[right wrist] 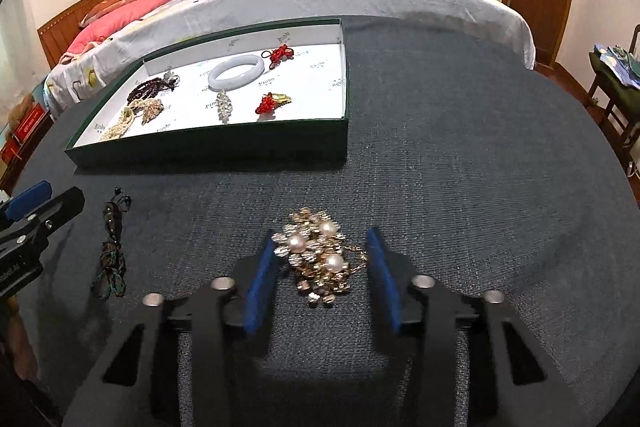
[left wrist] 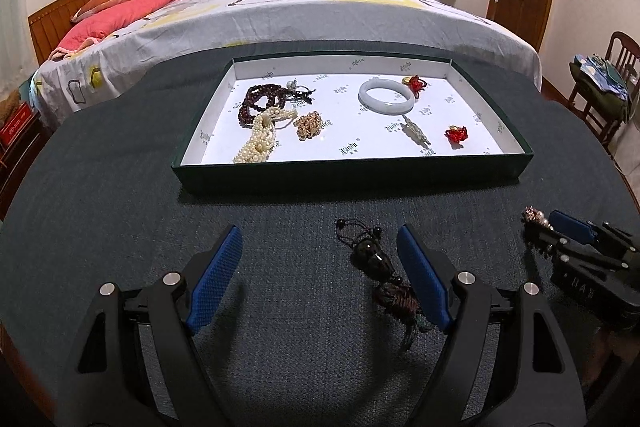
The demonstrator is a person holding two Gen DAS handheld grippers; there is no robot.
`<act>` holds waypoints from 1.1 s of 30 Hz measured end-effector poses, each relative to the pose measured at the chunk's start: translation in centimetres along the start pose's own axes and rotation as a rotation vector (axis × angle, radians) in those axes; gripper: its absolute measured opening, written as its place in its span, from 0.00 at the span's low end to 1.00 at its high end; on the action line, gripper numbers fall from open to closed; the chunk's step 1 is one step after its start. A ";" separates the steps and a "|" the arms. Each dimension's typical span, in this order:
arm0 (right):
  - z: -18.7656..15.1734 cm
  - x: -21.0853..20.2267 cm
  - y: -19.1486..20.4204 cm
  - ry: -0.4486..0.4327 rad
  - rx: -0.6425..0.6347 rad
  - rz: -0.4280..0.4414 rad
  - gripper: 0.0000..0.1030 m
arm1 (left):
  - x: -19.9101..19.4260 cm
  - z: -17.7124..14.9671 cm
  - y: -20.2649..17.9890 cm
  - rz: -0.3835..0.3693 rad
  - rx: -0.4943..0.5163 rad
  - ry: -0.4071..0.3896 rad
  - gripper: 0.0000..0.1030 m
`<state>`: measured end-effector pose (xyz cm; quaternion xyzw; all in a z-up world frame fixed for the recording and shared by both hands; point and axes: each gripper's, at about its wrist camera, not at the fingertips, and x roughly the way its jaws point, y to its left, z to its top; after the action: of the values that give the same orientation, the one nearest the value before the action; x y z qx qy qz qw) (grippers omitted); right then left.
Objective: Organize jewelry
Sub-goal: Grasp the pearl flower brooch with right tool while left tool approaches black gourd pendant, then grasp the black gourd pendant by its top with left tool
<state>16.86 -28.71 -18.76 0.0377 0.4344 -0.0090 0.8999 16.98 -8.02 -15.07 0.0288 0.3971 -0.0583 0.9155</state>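
nearest me, my right gripper (right wrist: 320, 267) sat low over the dark cloth (right wrist: 460, 187) with a gold pearl brooch (right wrist: 320, 259) between its jaws. the left pad (right wrist: 260, 287) looked to touch the piece, the right pad stood just clear, so not clenched on it as far as i could see. my left gripper (left wrist: 320, 279) was released wide, with a dark corded pendant (left wrist: 380, 275) lying just beside its right pad (left wrist: 424, 287), ungripped. those two pieces were what was left on the cloth.

further out at 12 o'clock in the left view, 11 o'clock in the right, sat the green tray (left wrist: 352, 171). already in it: pearl strand (left wrist: 260, 143), dark bead string (left wrist: 260, 103), gold cluster (left wrist: 308, 125), white bangle (left wrist: 386, 95), silver brooch (left wrist: 416, 131) and two red knot charms (left wrist: 457, 135). i judged the job mostly done, two items to go. beyond was the bed (left wrist: 320, 7).
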 end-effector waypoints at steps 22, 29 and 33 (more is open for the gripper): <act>0.4 -1.4 -0.1 -0.038 0.004 0.031 0.31 | 1.5 -0.6 -1.7 -0.045 0.027 0.052 0.69; 0.3 -1.4 -0.3 -0.037 0.013 0.052 0.31 | 2.9 -0.9 -1.3 -0.065 0.036 0.111 0.43; 0.3 -1.3 -0.1 -0.035 0.015 0.058 0.31 | 2.9 -1.1 -0.7 -0.066 0.043 0.125 0.35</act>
<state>16.26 -28.88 -17.59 0.0568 0.4171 0.0133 0.9070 18.04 -8.85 -17.91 0.0390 0.4530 -0.0952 0.8855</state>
